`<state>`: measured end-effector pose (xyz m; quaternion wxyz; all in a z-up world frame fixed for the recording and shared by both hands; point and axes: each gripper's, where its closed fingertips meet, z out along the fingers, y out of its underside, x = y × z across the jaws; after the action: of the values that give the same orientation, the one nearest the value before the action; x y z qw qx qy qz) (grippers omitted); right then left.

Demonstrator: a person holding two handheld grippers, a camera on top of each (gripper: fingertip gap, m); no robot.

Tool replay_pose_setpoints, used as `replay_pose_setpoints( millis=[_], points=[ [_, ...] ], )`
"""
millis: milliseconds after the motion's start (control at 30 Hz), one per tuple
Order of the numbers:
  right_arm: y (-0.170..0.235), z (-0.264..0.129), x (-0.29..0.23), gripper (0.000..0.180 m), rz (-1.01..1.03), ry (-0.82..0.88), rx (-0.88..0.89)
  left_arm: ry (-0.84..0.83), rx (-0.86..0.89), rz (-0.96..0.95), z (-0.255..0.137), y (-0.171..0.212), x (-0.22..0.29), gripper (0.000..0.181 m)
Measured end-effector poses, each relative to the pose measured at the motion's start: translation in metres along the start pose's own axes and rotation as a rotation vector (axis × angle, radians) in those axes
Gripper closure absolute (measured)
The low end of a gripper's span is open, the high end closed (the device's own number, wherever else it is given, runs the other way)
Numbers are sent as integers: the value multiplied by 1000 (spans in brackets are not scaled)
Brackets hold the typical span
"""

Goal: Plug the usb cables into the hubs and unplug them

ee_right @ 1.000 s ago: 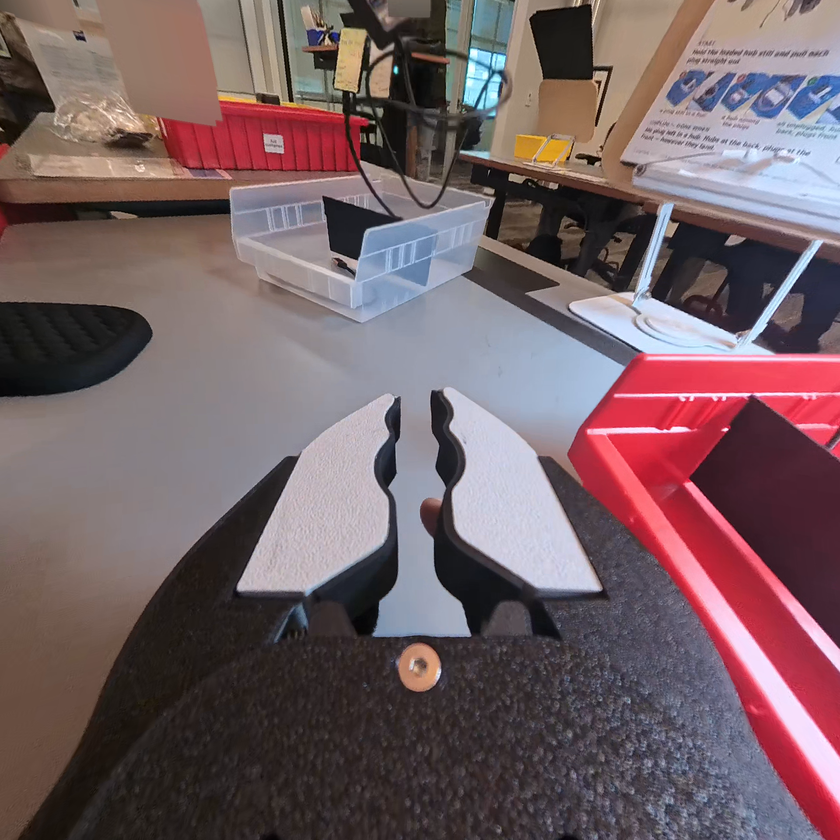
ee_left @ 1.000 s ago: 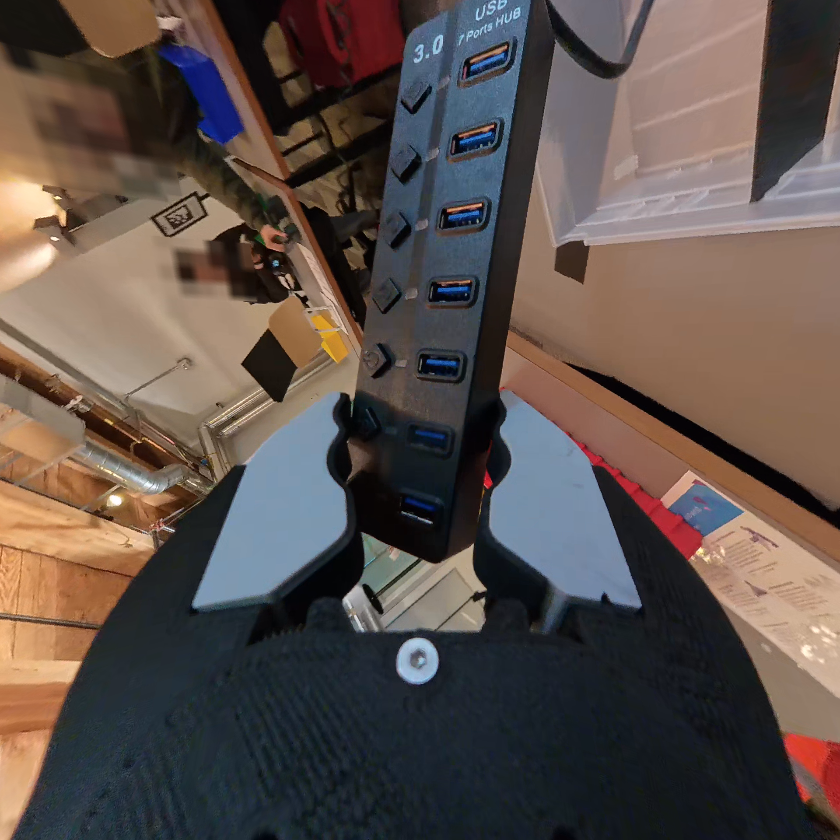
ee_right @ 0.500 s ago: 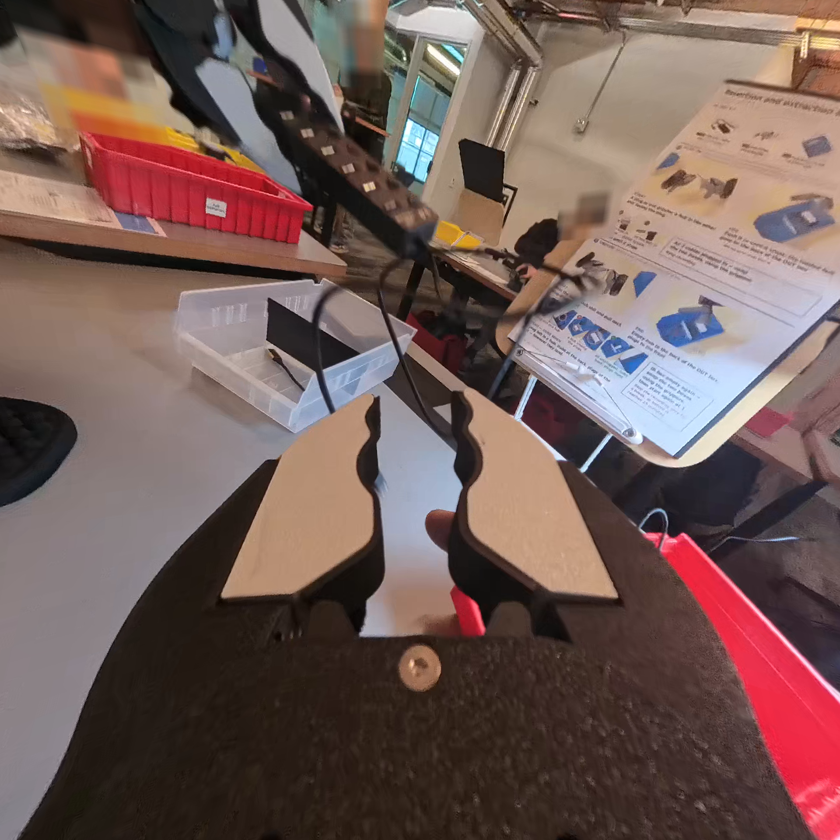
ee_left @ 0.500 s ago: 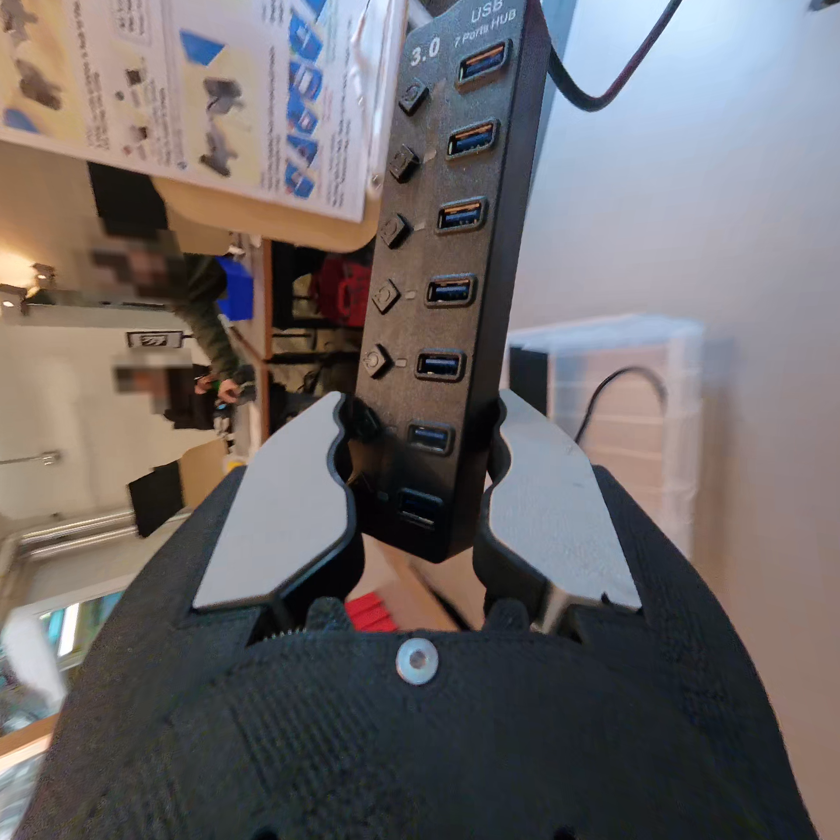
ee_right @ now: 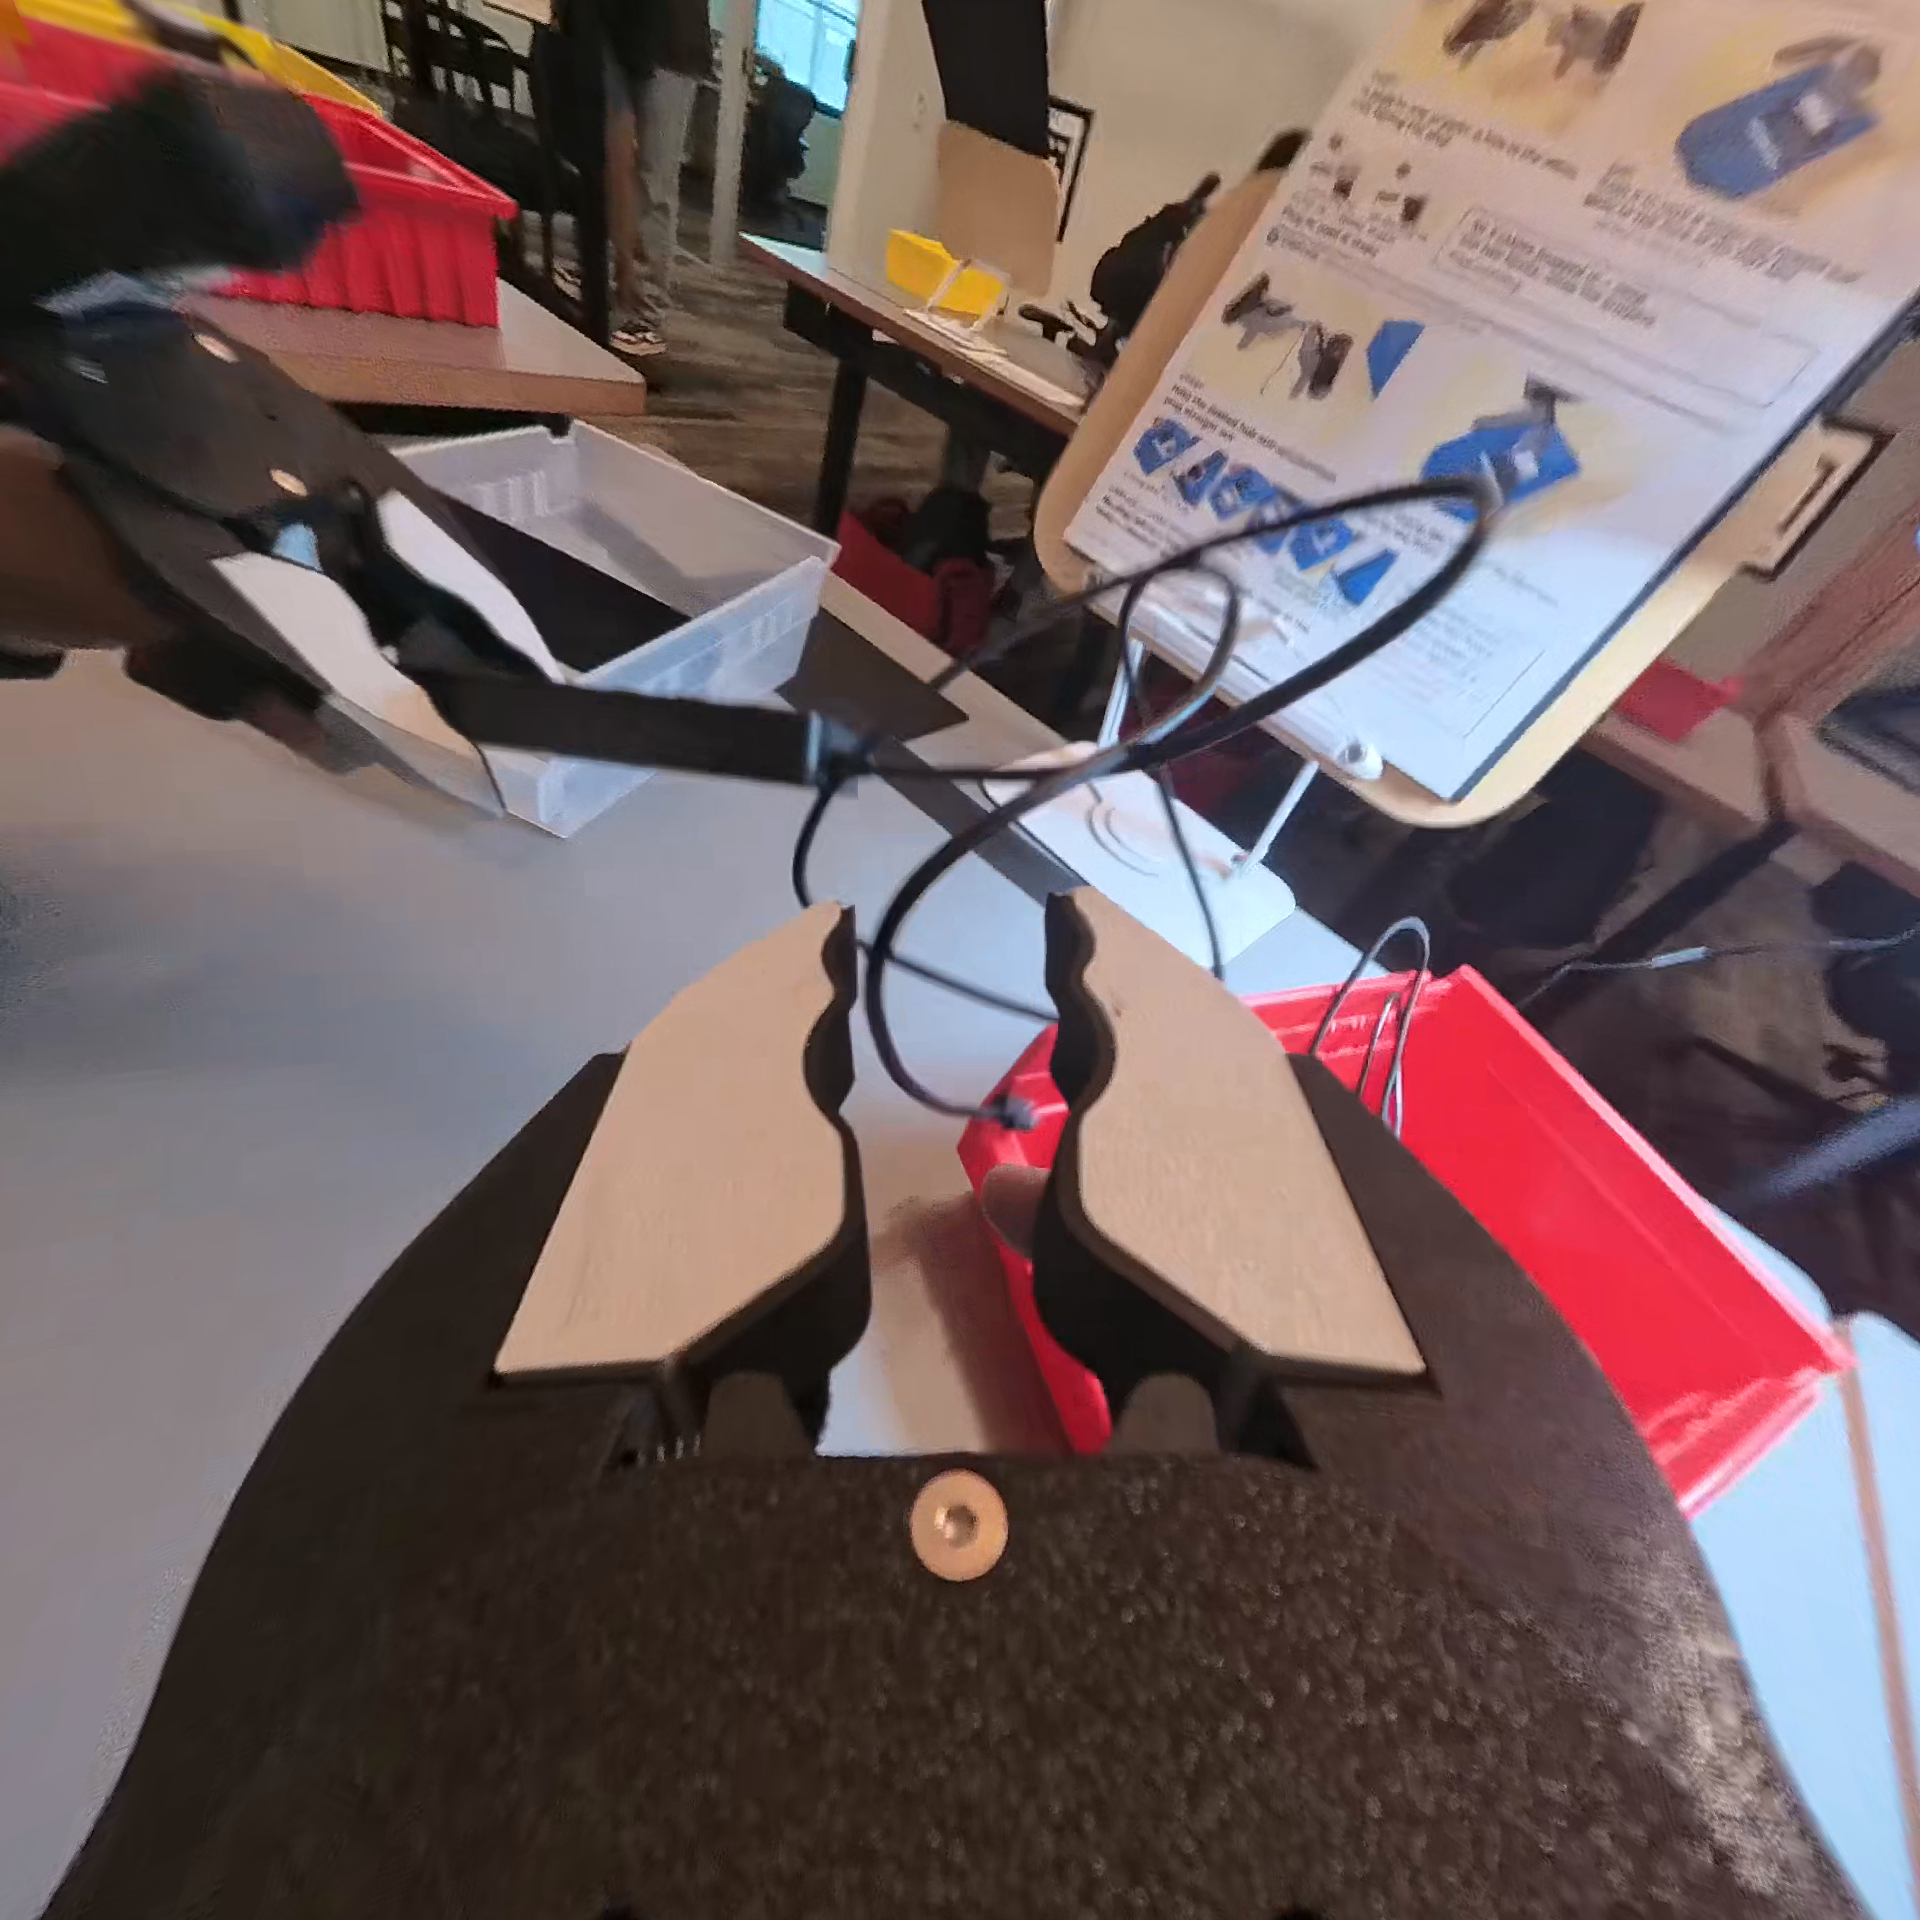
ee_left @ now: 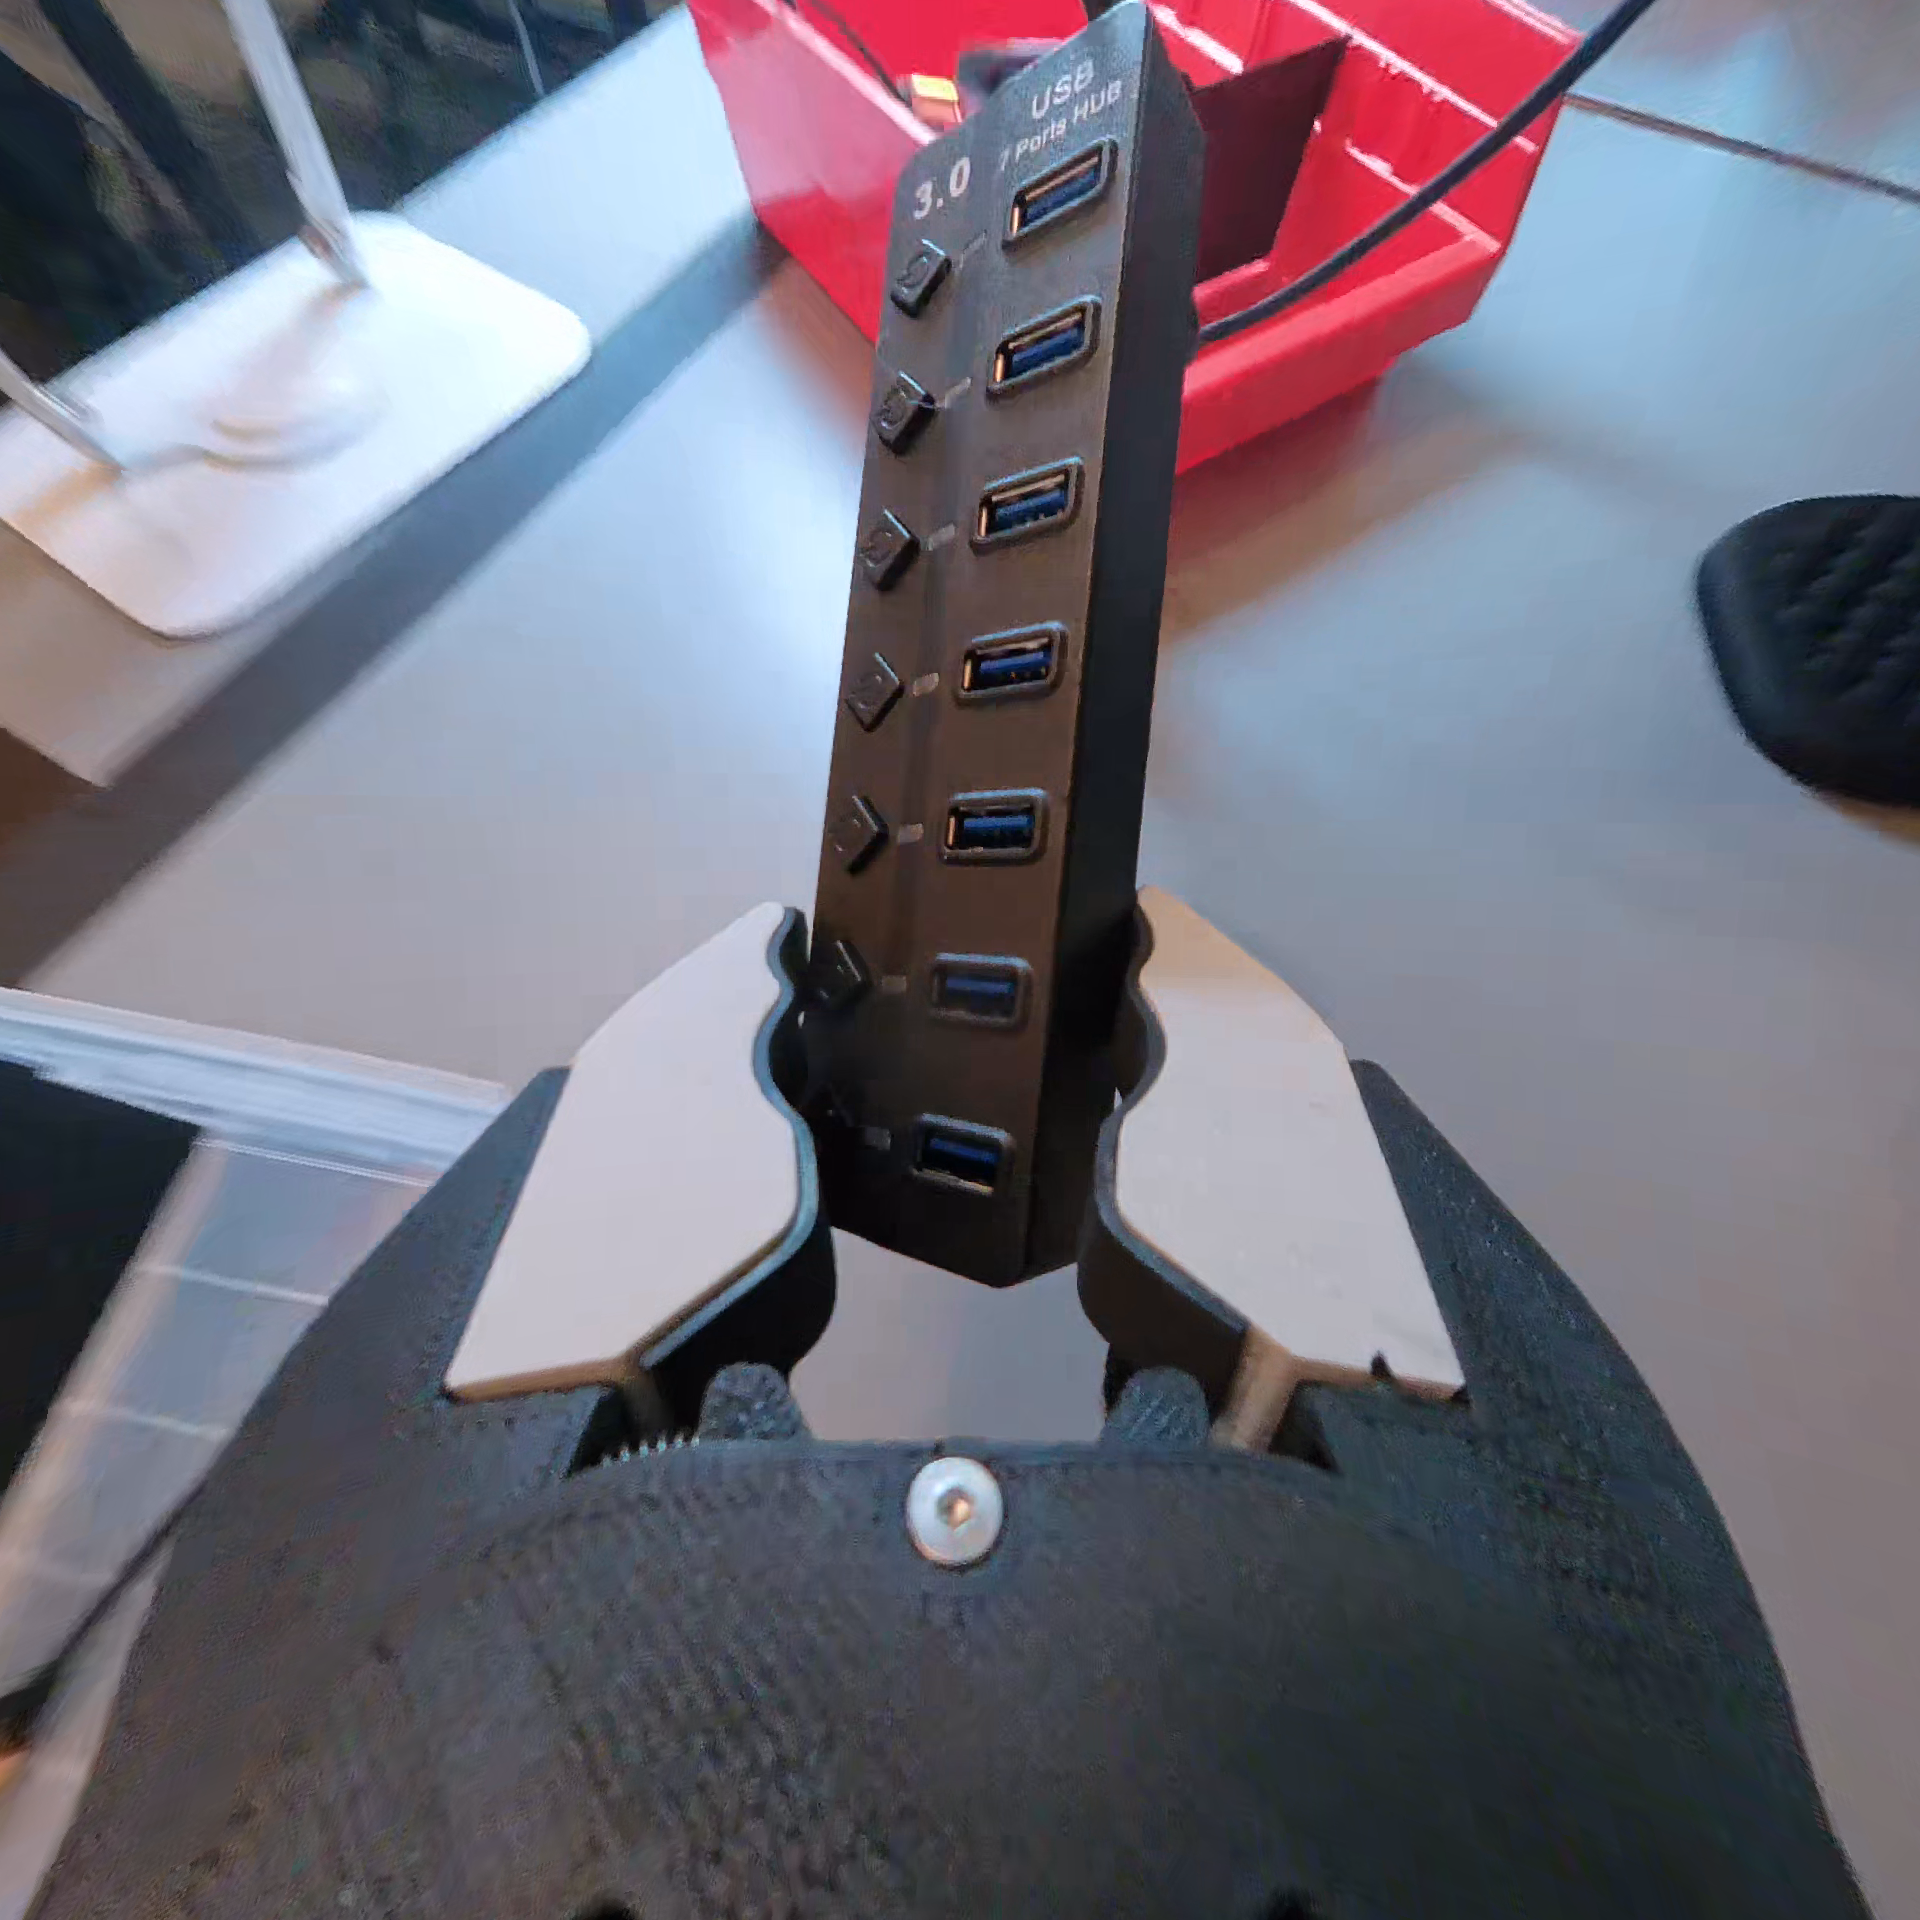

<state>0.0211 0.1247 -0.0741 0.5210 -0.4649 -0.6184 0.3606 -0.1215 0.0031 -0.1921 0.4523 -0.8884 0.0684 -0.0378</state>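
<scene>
USB hub (ee_left: pixel 997 665), a long black seven-port strip with blue sockets and a row of small buttons, is clamped at its near end by the left gripper (ee_left: pixel 961 987), whose two grey fingers (ee_left: pixel 665 1153) press against its long sides. It is carried clear above the grey tabletop (ee_left: pixel 520 810), its far end reaching out toward the red bin (ee_left: pixel 1340 343) that sits on the tabletop beyond it. All seven sockets look unoccupied. A thin black cable (ee_right: pixel 1143 748) leaves the hub's far end and loops through the air in wide curls, trailing down toward the red bin.

From the right wrist view the hub shows edge-on, sticking out level from the left gripper at the upper left, in front of a clear plastic bin (ee_right: pixel 665 582) with a black divider that stands toward the far edge of the tabletop. The right gripper (ee_right: pixel 951 935) holds nothing; its fingers (ee_right: pixel 707 1132) stand moderately apart, and part of the cable's loop hangs in front of the gap, though I cannot tell how close it is. The red bin lies just to the right of that gripper, near the tabletop's right edge. A white stand base (ee_left: pixel 260 436) rests by the table edge, propping up an instruction board (ee_right: pixel 1486 395). A black textured pad (ee_left: pixel 1829 644) lies on the tabletop well apart from the bins.
</scene>
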Motion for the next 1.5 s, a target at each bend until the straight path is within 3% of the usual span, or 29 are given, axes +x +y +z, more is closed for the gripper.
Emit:
replay_pose_setpoints(
  millis=[100,200,267,367,400,500,600,767,867,967,1067,1167,1267,1367,1433,1500],
  points=[
    [-16,-3,-28,142,-147,-95,11,78,-29,-69,12,12,7,124],
    [1,21,-61,133,-330,-146,-83,166,-13,-185,22,12,17,124],
    [25,52,-68,126,-524,-59,-135,234,-6,-245,27,13,28,124],
    [53,96,-58,106,-981,186,-162,272,-39,-284,31,20,41,124],
    [62,108,-63,103,-1065,184,-153,269,-58,-283,32,24,44,125],
    [91,132,-81,101,-1126,69,-187,304,-84,-320,32,30,58,125],
    [96,137,-97,120,-1286,1,-160,290,-125,-276,30,38,63,126],
    [97,121,-121,120,-1037,-273,-72,336,-8,-57,2,15,81,140],
    [94,106,-131,120,-836,-412,-38,398,118,33,-21,-7,96,133],
    [84,91,-132,120,-619,-533,6,448,244,137,-49,-20,104,114],
    [54,69,-134,121,-320,-695,124,420,378,188,-70,-34,100,111],
    [10,38,-150,121,-15,-926,291,402,444,227,-67,-49,107,105],
    [-10,14,-175,120,149,-1148,346,457,495,281,-61,-71,130,104],
    [-8,6,-194,120,250,-1255,322,539,474,339,-58,-84,155,106],
    [0,6,-197,120,302,-1287,272,574,432,374,-51,-83,164,121],
    [8,21,-184,120,306,-1148,228,502,369,270,-36,-85,150,122]
  ],
)
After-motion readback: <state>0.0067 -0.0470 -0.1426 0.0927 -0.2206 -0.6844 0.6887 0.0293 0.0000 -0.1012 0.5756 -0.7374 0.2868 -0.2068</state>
